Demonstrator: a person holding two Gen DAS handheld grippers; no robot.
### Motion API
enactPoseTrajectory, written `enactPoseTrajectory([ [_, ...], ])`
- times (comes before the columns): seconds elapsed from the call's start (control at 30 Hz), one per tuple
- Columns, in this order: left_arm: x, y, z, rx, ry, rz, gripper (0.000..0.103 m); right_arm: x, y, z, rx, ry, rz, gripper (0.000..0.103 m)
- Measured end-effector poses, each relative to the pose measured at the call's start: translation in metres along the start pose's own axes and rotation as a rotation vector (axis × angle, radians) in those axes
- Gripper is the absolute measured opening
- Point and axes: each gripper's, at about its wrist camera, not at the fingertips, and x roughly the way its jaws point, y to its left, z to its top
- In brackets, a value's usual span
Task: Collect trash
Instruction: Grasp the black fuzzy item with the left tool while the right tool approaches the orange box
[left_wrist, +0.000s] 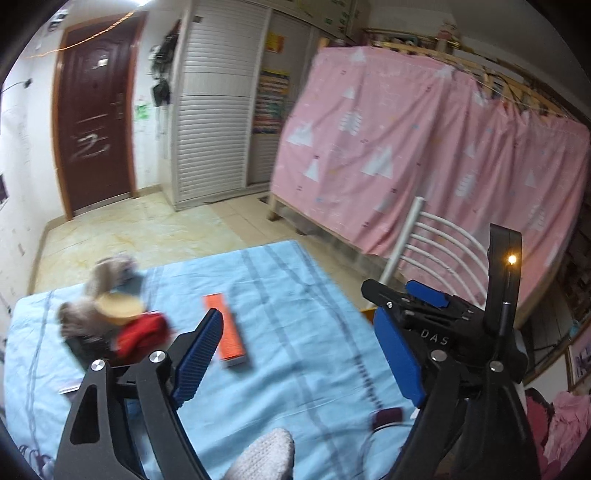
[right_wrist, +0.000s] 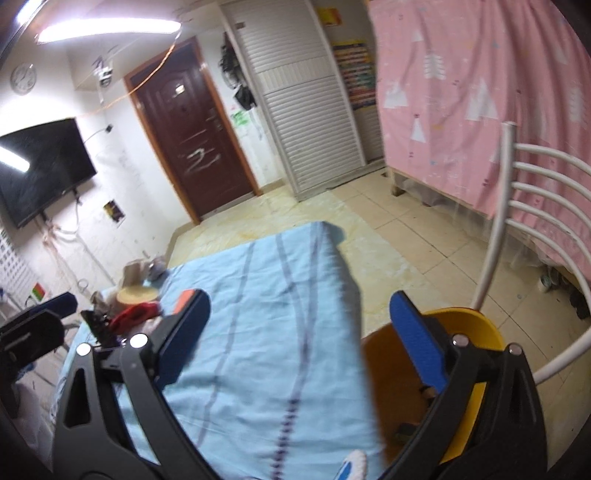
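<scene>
Both tongs gape empty over blue bedsheet (left_wrist: 295, 332); pink curtain (left_wrist: 424, 147) beyond.

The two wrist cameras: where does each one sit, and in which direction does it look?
Left wrist: on the left gripper, jaws open, facing over the blue sheet and orange box toward the door; the right gripper shows.
Right wrist: on the right gripper, jaws open, above the sheet beside the yellow bin.
Shared: sheet, door, pink curtain, white chair.
</scene>
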Motion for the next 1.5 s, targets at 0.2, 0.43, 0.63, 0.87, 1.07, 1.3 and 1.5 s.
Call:
enactPoseTrajectory([
  [0.2,-0.021,0.045,-0.014,-0.046,-0.003,0.037,0.077,0.020,0.042,0.001,-0.070,0.043,0.038,0.096],
  [0.43,-0.039,0.098,-0.048,-0.049,0.028,0.059,0.080,0.047,0.082,-0.004,-0.121,0.107,0.052,0.097],
  [0.63,-0.047,0.143,-0.073,-0.100,0.053,0.071,0.080,0.067,0.099,-0.008,-0.127,0.151,0.066,0.097],
  [0.87,-0.045,0.166,-0.100,-0.059,0.099,0.088,0.080,0.079,0.110,-0.012,-0.145,0.183,0.055,0.097],
  [1.07,-0.040,0.178,-0.109,-0.065,0.137,0.073,0.080,0.088,0.115,-0.012,-0.149,0.196,0.047,0.097],
  [1.3,-0.036,0.191,-0.100,-0.106,0.124,0.082,0.080,0.101,0.117,-0.013,-0.151,0.219,0.042,0.097],
  [1.5,-0.031,0.185,-0.075,-0.096,0.101,0.064,0.080,0.118,0.124,-0.016,-0.173,0.270,0.061,0.096],
])
